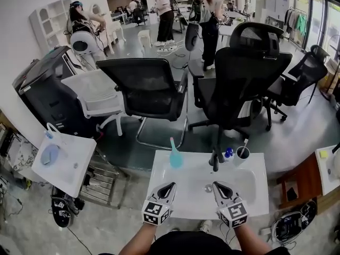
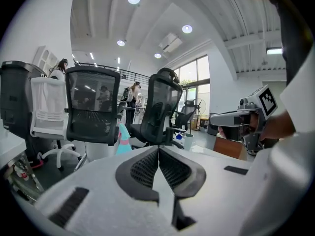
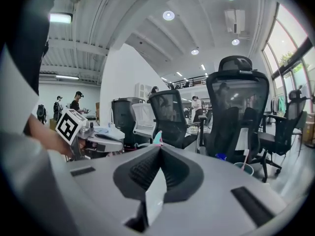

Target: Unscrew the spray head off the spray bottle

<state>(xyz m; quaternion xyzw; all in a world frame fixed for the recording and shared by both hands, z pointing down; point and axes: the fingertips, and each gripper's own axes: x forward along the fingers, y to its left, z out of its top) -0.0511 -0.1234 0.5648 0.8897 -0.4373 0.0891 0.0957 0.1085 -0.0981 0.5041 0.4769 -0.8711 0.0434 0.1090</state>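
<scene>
Head view: closest in, at 6 o'clock, the left gripper (image 1: pixel 169 187) and right gripper (image 1: pixel 219 186) sit side by side over the white sink (image 1: pixel 249 195). The teal spray bottle (image 1: pixel 176 157) stands upright on the far rim, 12 o'clock from the left gripper, with its pink spray head (image 1: pixel 172 141) on.

Left gripper view: jaws pressed together, nothing in them, bottle at 11 o'clock beyond the tips.

Right gripper view: same deal, jaws squeezed closed and empty, the bottle's pink top poking up at 12 o'clock.
</scene>
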